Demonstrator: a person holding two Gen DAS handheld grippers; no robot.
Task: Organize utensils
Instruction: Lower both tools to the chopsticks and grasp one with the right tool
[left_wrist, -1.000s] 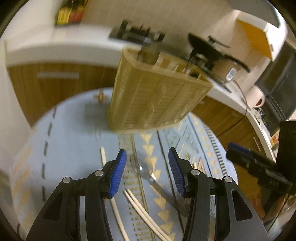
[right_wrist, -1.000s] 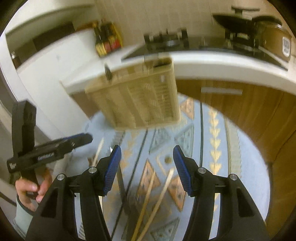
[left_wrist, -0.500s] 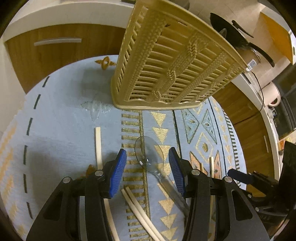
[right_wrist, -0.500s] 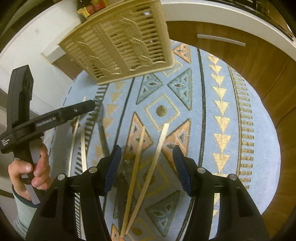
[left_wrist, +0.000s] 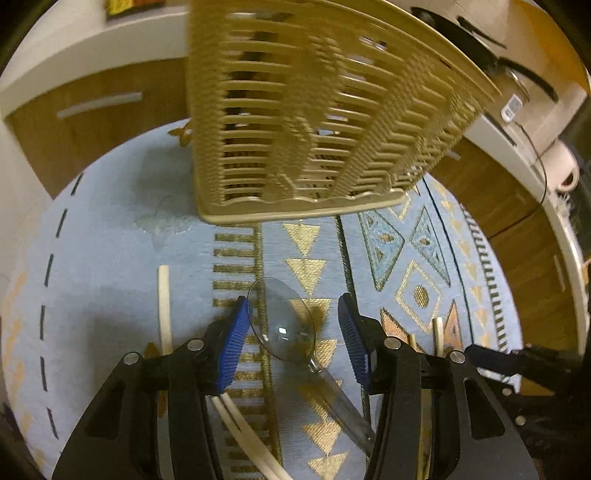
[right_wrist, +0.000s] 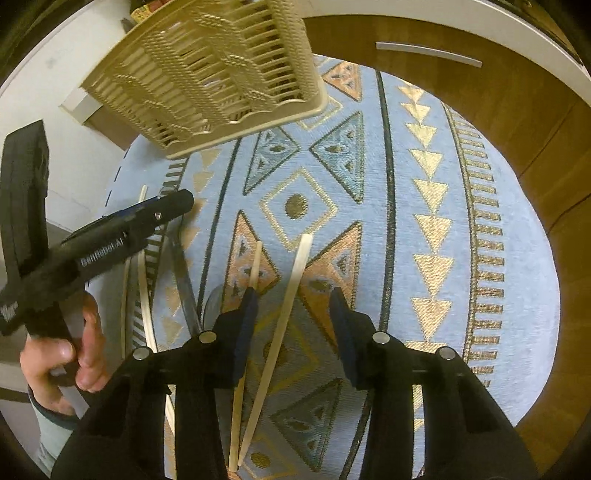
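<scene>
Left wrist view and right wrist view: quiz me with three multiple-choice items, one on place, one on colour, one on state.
1. Where does the clear plastic spoon lie?
A. inside the basket
B. on the patterned cloth between the left gripper's fingers
C. on the counter

2. What colour is the slatted basket?
A. beige
B. red
C. black

3. How does the right gripper stand to the chopsticks?
A. holding them lifted
B. open around them as they lie flat
C. far away from them

Answers: 1 B, the spoon's bowl sits between the blue pads of the left gripper. 2 A, its slats are tan. 3 B, its jaws have just been closing, but both sticks lie on the cloth.
</scene>
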